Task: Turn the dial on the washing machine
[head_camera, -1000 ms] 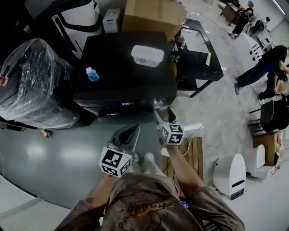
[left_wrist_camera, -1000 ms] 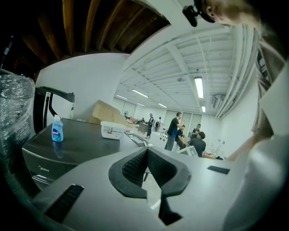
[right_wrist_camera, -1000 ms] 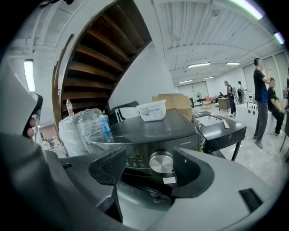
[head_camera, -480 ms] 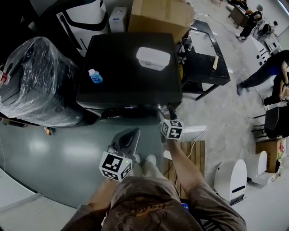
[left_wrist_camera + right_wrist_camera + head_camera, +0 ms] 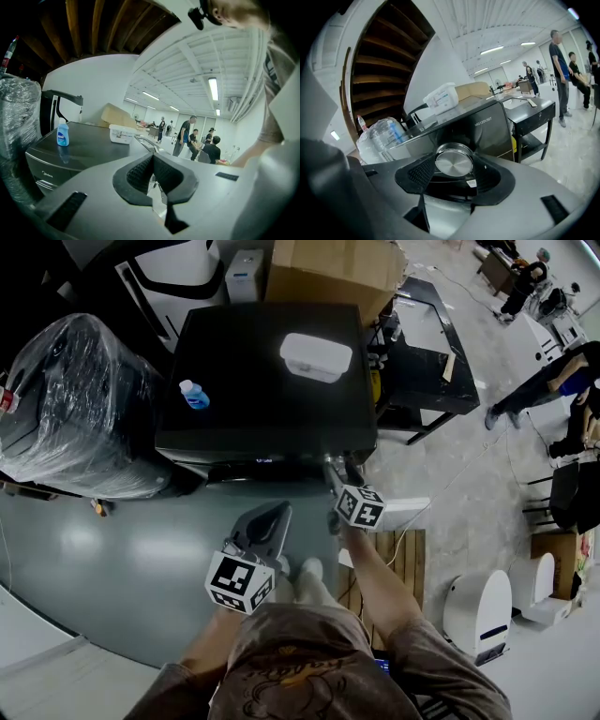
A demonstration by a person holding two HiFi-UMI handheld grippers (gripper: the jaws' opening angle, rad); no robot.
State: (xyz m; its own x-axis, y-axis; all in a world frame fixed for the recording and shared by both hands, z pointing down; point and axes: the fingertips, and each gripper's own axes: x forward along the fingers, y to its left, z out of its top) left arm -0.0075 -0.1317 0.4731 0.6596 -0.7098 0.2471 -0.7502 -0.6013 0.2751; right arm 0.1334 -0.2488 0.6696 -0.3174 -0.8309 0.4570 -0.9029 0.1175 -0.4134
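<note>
The silver dial [image 5: 453, 161] sits on the washing machine's [image 5: 248, 343] front panel, centre frame in the right gripper view. The right gripper [image 5: 454, 171] is clamped on it, a pad on each side. The left gripper [image 5: 153, 164], lower centre, has its jaws pressed together on nothing. A blue bottle [image 5: 194, 395] and a white box [image 5: 316, 356] stand on the machine's top.

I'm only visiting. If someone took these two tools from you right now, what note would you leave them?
Right gripper: closed on the silver dial on the washing machine front, a pad either side.
Left gripper: shut, empty, held low, away from the machine.
Done: dial gripped; whether it is turned at all does not show.
Left: turn the dial, then let go.
Blue bottle and white box sit on top, not involved.
</note>
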